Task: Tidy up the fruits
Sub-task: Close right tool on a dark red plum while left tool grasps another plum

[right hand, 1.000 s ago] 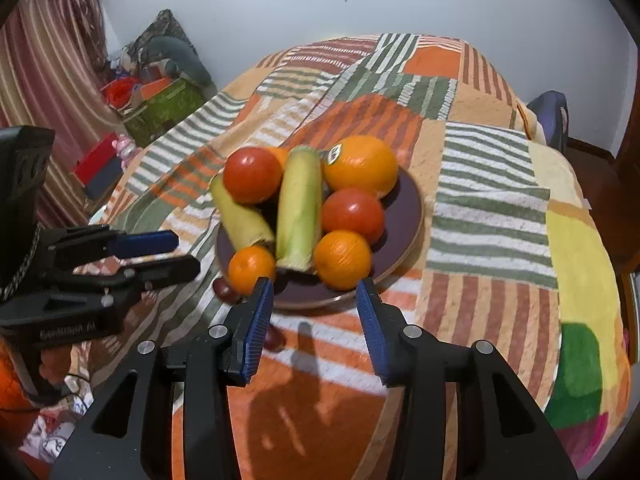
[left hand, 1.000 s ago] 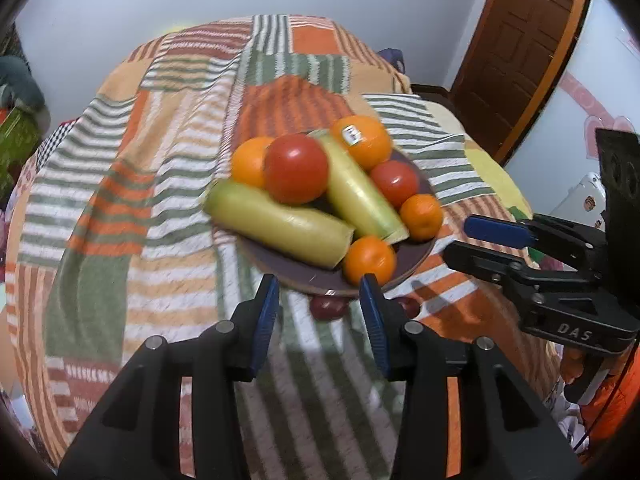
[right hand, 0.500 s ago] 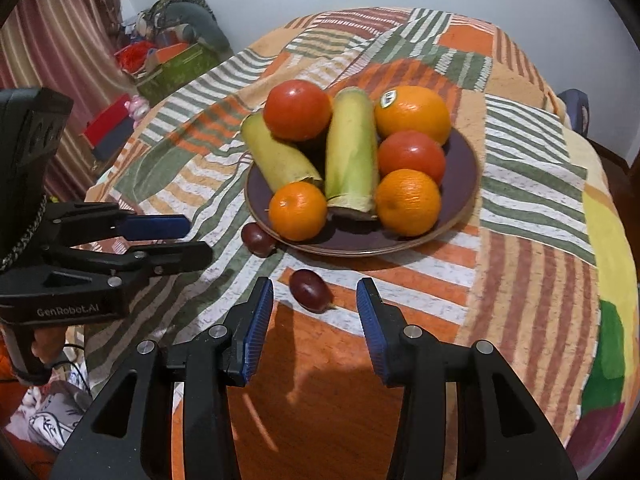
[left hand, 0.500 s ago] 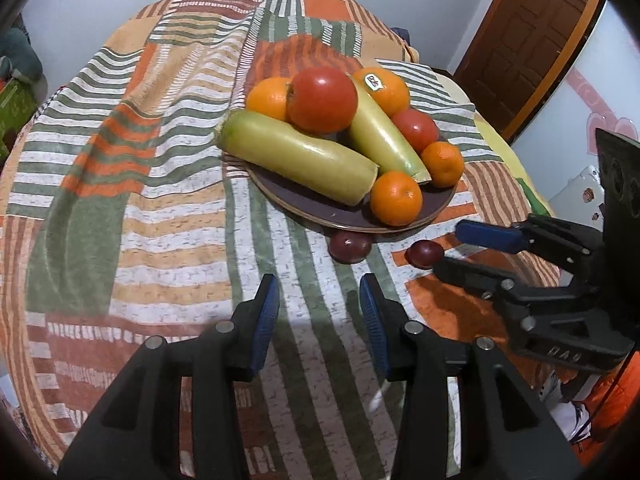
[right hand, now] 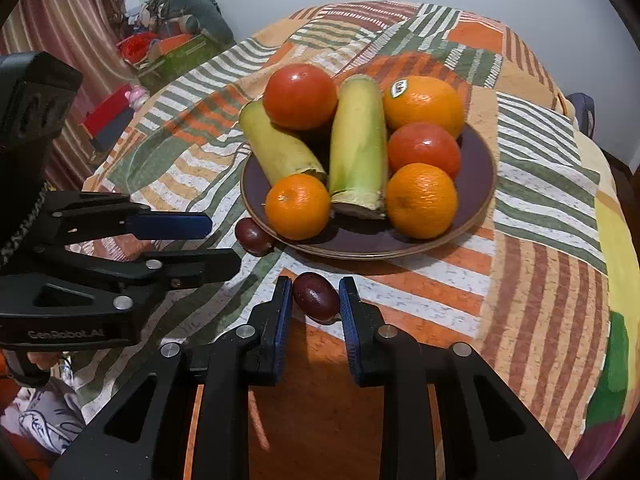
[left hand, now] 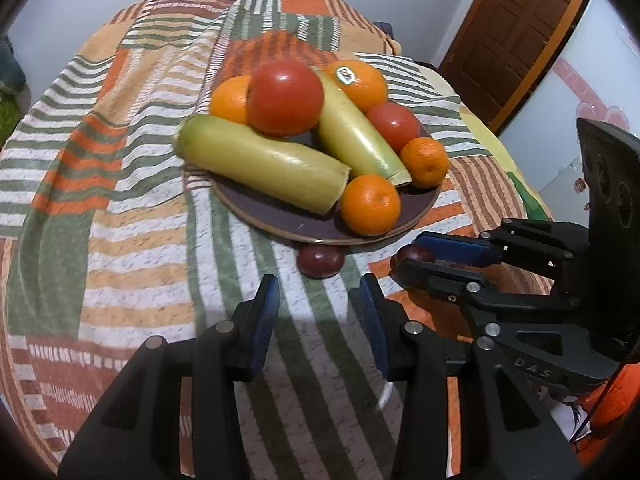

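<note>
A dark plate [left hand: 280, 218] [right hand: 480, 172] on the striped cloth holds oranges, two tomatoes and two green husked cobs. Two dark red plums lie on the cloth by its near rim. One plum [left hand: 320, 261] [right hand: 253, 237] sits just ahead of my open, empty left gripper [left hand: 318, 290] [right hand: 224, 244]. The other plum [right hand: 316, 297] [left hand: 412, 253] sits between the fingers of my right gripper [right hand: 314, 294] [left hand: 408, 254], whose jaws have narrowed around it; a sliver of gap shows on each side.
The patchwork cloth [left hand: 120, 208] covers a round table that drops off on all sides. A wooden door [left hand: 516, 28] stands at the right in the left wrist view. Boxes and clutter [right hand: 168, 48] lie on the floor to the left in the right wrist view.
Both grippers moved toward the plums. The right gripper's jaws closed in from wide open to either side of the nearer plum. The left gripper stayed open.
</note>
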The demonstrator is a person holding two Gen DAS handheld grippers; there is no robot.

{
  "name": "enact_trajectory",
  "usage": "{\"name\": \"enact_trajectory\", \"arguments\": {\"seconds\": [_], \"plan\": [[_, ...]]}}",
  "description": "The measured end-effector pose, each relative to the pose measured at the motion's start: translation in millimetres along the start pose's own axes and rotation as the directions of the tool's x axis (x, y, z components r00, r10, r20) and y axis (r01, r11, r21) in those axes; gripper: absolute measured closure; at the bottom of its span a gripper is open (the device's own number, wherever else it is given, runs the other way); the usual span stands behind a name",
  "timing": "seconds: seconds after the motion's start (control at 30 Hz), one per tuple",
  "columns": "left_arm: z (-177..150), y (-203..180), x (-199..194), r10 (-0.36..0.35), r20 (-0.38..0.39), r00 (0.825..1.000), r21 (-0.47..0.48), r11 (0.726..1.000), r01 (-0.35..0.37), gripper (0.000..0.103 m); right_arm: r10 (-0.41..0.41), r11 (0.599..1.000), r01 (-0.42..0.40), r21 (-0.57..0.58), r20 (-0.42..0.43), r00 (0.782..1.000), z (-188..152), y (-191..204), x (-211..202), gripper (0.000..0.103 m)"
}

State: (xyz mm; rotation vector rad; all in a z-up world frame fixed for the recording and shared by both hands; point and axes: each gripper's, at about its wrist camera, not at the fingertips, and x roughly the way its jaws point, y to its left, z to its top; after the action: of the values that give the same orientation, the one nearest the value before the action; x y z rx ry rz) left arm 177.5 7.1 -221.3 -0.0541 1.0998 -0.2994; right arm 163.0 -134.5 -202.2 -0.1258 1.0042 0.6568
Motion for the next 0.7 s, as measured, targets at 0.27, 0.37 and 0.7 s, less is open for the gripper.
{"name": "enact_trajectory", "arguments": {"seconds": [0.27,0.37,0.7], "plan": [[10,-6,13,0.021,-0.002,1.000,0.013,1.000,-0.021,0.065,-0.011,0.999,0.010,0.043,0.031,0.999,-3,-12,-14,0.081],[9,-5,18,0.040,-0.007,0.999,0.011,0.999,-0.040,0.076,-0.015,0.998,0.013,0.056,0.033,0.999,-4,-16,-17,0.081],[4,0,5,0.034,0.003,0.999,-0.002,0.999,-0.034,0.076,-0.019,0.997,0.016,0.069,0.052,0.998,-2,-18,-26,0.081]]}}
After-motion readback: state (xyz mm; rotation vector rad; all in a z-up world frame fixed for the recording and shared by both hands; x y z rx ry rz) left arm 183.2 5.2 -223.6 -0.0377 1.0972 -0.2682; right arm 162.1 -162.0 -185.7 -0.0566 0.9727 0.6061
